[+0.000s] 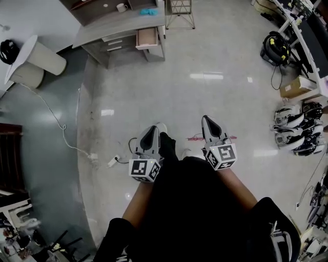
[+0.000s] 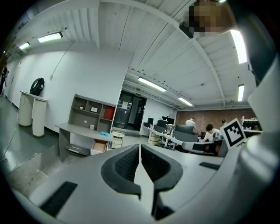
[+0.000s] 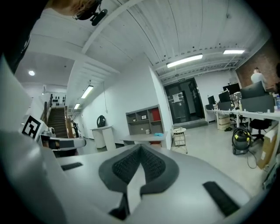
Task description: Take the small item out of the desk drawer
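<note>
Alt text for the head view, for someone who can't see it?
The left gripper and right gripper are shut and empty, side by side over the floor. Far ahead at top left stands the grey desk, its drawer pulled open, a cup and a blue item on top.

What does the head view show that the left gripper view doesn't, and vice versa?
Head view only: a power strip with its cable on the floor, and a black-and-yellow vacuum.
Left gripper view only: seated people at workstations, a dark doorway and ceiling lights.
Both: the desk with its drawer open, a mug on top, and the left gripper, shut and empty.
</note>
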A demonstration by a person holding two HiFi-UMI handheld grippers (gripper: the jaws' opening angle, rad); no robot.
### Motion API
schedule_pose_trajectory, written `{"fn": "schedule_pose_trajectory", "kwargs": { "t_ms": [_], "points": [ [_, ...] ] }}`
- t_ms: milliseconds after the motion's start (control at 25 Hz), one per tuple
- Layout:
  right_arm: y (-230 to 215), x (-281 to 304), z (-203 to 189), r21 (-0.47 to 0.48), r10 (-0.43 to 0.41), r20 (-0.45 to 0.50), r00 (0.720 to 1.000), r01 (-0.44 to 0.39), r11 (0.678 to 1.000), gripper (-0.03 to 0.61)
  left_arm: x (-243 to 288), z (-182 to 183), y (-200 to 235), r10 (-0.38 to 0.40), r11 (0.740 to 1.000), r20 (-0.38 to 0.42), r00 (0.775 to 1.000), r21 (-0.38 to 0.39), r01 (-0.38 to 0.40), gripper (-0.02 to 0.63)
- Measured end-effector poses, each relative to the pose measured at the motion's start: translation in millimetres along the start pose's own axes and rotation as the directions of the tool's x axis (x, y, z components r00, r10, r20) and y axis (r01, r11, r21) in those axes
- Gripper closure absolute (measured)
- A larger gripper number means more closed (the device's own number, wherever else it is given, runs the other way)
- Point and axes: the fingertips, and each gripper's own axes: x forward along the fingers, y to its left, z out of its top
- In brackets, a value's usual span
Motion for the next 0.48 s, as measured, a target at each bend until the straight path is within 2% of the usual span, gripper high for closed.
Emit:
{"fn": "schedule_pose_trajectory", "kwargs": {
  "t_ms": [240,480],
  "points": [
    [-4.9,42.9,-4.5,-0.027,-0.027,-0.041,0.999,0.026,0.999,0.580,45.3,10.3,37.0,-0.039,0.999,0.034,0.999,-0.020,0.040,0.594],
    [-15.6,111.0,7.0,-0.055,-0.032,-0.078,0.996,0.027,0.998,0.580,108.7,39.1,105.7,-0.030,0.999,0.057,0.998,-0.024,0.031,0.594]
  ]
}}
